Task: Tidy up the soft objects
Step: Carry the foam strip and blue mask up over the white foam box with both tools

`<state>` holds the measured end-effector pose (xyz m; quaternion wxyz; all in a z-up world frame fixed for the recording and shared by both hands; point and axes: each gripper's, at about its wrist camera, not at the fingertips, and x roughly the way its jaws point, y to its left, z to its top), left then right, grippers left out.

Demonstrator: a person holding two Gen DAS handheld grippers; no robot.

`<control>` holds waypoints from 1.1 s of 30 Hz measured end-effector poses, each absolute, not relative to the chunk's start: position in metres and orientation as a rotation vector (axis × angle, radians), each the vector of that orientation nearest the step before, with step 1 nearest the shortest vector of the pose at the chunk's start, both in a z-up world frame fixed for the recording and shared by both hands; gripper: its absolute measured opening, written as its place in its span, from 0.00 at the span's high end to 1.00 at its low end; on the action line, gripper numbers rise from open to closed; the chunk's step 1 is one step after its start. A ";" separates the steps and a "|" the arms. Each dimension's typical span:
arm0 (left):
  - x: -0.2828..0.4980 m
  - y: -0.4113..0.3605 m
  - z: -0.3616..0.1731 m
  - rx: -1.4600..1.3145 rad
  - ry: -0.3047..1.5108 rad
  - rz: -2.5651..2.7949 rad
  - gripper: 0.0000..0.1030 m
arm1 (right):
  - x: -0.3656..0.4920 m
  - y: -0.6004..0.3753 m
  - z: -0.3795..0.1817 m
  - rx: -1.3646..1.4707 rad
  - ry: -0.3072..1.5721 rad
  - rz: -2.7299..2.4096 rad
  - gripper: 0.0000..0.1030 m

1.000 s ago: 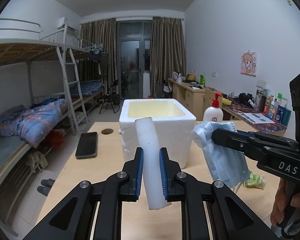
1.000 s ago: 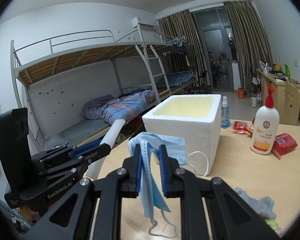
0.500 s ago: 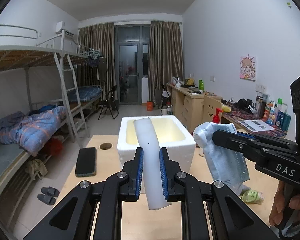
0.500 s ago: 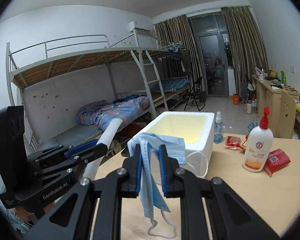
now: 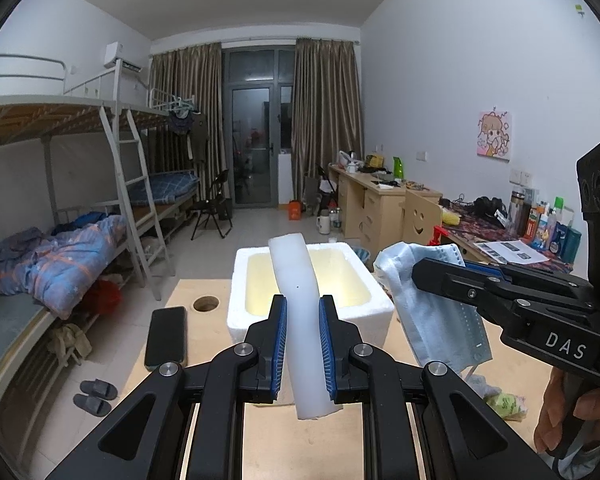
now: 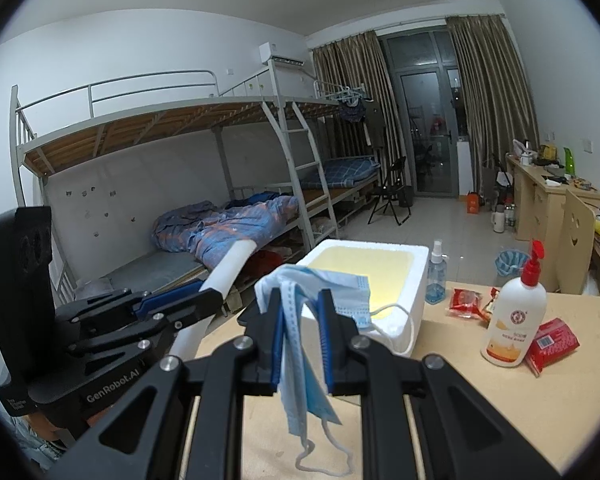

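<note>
White letters "DAS" stand on the black body of the right gripper (image 5: 436,276) — seen from the left wrist, near the hand holding it. "GenRobot.AI" runs along the side of the left gripper (image 6: 210,300) in the right wrist view. The white pump bottle (image 6: 514,320) near the table's right edge carries a round red emblem and small print — too small to read.

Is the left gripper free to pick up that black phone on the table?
Probably not yet. The left gripper is already shut on a white foam strip, so its fingers are occupied. The path to the phone itself looks clear.
</note>
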<state>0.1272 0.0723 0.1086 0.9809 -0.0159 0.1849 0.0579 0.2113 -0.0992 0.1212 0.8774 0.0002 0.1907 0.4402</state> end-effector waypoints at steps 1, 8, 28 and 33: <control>0.129 0.073 0.110 -0.032 0.372 0.117 0.83 | 0.213 -0.098 0.123 -0.002 0.397 0.918 0.81; 0.154 0.078 0.116 -0.026 0.378 0.108 0.83 | 0.227 -0.092 0.131 -0.018 0.390 0.911 0.81; 0.229 0.097 0.110 -0.024 0.414 0.093 0.83 | 0.283 -0.070 0.136 0.000 0.400 0.890 0.81; 0.244 0.100 0.106 -0.030 0.426 0.089 0.83 | 0.289 -0.067 0.135 -0.010 0.407 0.888 0.81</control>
